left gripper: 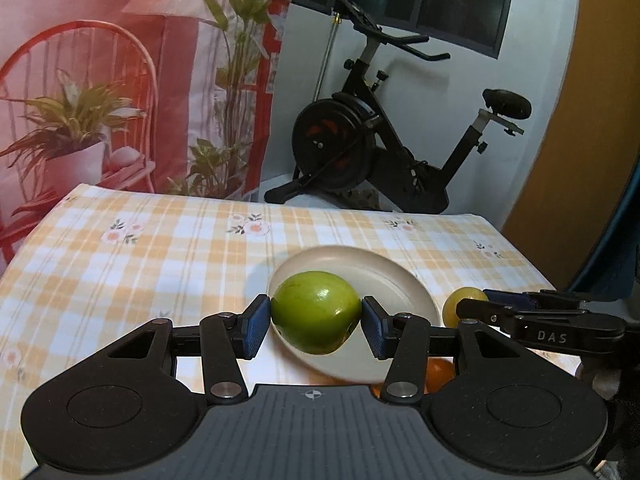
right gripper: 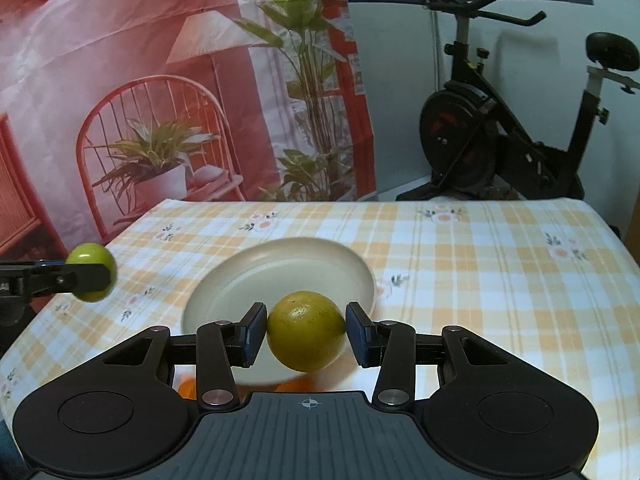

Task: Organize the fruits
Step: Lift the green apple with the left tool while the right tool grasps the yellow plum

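From the left wrist view, the left gripper (left gripper: 316,322) had its blue pads clamped on a glossy round green fruit (left gripper: 316,312), held above the near rim of a shallow round beige plate (left gripper: 400,284) on the orange-checked floral tablecloth (left gripper: 140,264), with the right gripper (left gripper: 472,308) off to the right carrying a yellowish fruit and an orange fruit (left gripper: 439,374) showing low beneath the fingers. From the right wrist view, the right gripper (right gripper: 306,334) was closed on a dull round yellow-green fruit (right gripper: 306,330) just above the plate's (right gripper: 280,272) near edge, while the left gripper (right gripper: 86,276) hung at the left with its green fruit (right gripper: 90,258) off the plate, and a black exercise bike (right gripper: 500,140) stood behind the table.
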Motion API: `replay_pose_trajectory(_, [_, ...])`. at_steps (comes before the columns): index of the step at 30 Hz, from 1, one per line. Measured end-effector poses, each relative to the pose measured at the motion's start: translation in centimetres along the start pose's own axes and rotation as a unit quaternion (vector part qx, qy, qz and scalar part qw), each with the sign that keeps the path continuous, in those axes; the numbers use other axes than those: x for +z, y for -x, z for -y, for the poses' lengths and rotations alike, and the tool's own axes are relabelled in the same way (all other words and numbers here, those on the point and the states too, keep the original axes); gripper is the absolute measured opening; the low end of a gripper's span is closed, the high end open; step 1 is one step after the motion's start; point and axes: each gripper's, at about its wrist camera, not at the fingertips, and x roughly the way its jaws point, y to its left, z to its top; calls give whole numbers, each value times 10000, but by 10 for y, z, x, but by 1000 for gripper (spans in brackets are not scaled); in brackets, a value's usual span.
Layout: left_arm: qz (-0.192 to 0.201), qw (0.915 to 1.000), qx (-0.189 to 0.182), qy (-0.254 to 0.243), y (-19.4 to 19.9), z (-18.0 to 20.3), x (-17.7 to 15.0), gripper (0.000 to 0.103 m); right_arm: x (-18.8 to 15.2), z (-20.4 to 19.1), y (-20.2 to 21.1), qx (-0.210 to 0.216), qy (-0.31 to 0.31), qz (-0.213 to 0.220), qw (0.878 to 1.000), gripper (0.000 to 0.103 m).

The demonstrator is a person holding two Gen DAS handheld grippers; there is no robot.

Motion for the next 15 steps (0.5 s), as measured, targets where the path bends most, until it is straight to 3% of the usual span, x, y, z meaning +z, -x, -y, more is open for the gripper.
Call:
replay_pose_trajectory(8, [-468, 9986, -144, -191, -65, -7, 22, 52, 36, 13, -52, -101, 213, -352, 9991, 40])
replay_pose_trajectory(15, [-938, 9947, -137, -395, -114, -10, 20, 52, 43, 12, -98, -128, 547, -813, 9951, 40])
